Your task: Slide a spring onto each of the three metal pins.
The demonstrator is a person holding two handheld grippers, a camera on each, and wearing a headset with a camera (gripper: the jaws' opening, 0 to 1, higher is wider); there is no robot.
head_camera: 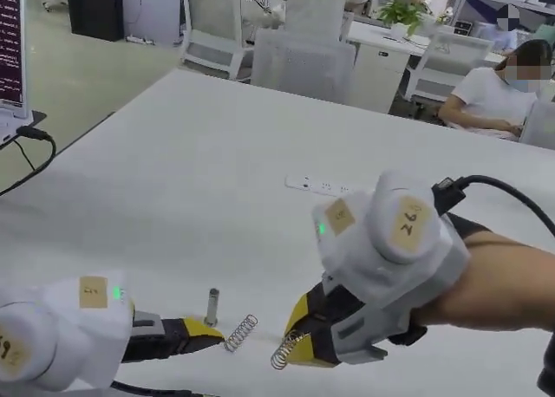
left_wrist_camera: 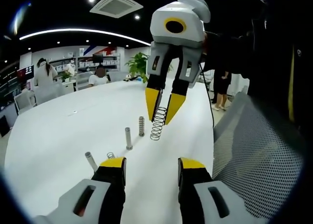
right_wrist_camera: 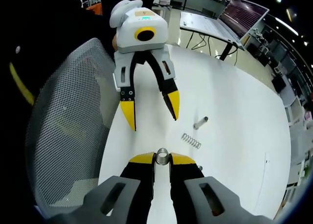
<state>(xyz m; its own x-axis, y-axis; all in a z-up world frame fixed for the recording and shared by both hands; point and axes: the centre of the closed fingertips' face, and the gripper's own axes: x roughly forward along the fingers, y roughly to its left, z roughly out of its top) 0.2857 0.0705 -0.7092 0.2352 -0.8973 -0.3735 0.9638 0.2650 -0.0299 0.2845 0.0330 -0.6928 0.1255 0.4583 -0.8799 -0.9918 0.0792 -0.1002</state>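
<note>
So the biggest thing is the white table (head_camera: 217,154), and everything sits on it. There are two grippers. The right gripper (head_camera: 295,340) is clamped on one coil, the held spring (left_wrist_camera: 157,123), which is pinched between its yellow tips with the lower end down by the tabletop. The left gripper (left_wrist_camera: 149,164) has its jaws apart with nothing between them, and it's aimed at the right one.

In the left gripper view there are two bare pins: the nearer pin (left_wrist_camera: 91,161) just off that gripper's jaw, and the farther pin (left_wrist_camera: 128,137) standing upright. Just beside the farther one, a standing spring (left_wrist_camera: 141,126) is upright too, though it's hard to tell if a pin is inside it.

That makes three springs in all: held, standing, plus the loose spring (head_camera: 240,332) lying flat right by the left gripper's tip.
</note>
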